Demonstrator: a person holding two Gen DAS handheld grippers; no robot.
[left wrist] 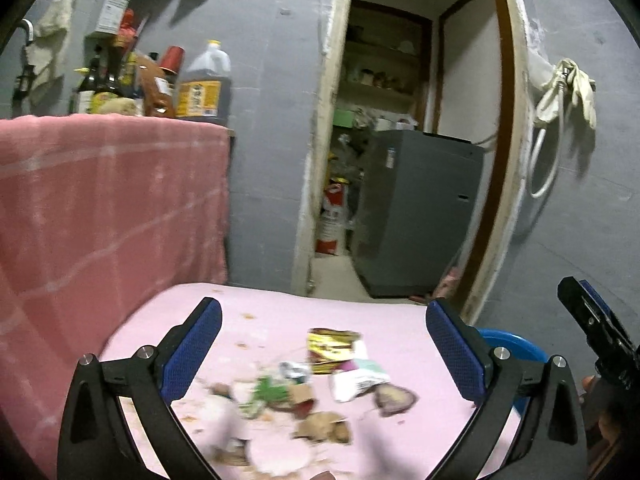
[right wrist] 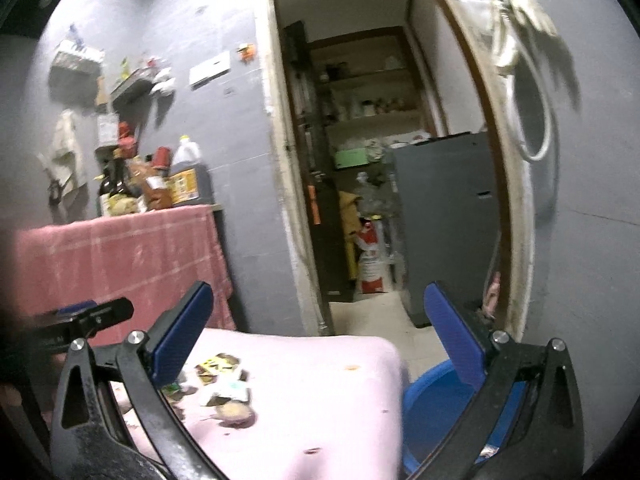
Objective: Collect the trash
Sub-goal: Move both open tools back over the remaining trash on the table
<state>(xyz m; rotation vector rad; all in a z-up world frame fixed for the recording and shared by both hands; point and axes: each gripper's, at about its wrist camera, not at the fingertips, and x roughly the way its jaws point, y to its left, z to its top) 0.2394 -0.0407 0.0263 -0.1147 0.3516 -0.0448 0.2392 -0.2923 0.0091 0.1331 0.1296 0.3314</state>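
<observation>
- On the pink-covered table (left wrist: 280,320), a scattered pile of wrappers and food scraps (left wrist: 316,384) lay directly ahead of the left hand-held gripper (left wrist: 324,344), spread wide and nearer.
- Right hand-held gripper (right wrist: 316,340), also spread, hung beside the blue plastic basin (right wrist: 432,408).

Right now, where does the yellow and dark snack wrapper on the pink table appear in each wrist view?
Left wrist view: the yellow and dark snack wrapper lies low in the picture, near the middle, at the far edge of the trash pile.
Right wrist view: it lies at lower left, just right of the left blue pad.
Shared landmark: the blue basin beside the table's right edge.
</observation>
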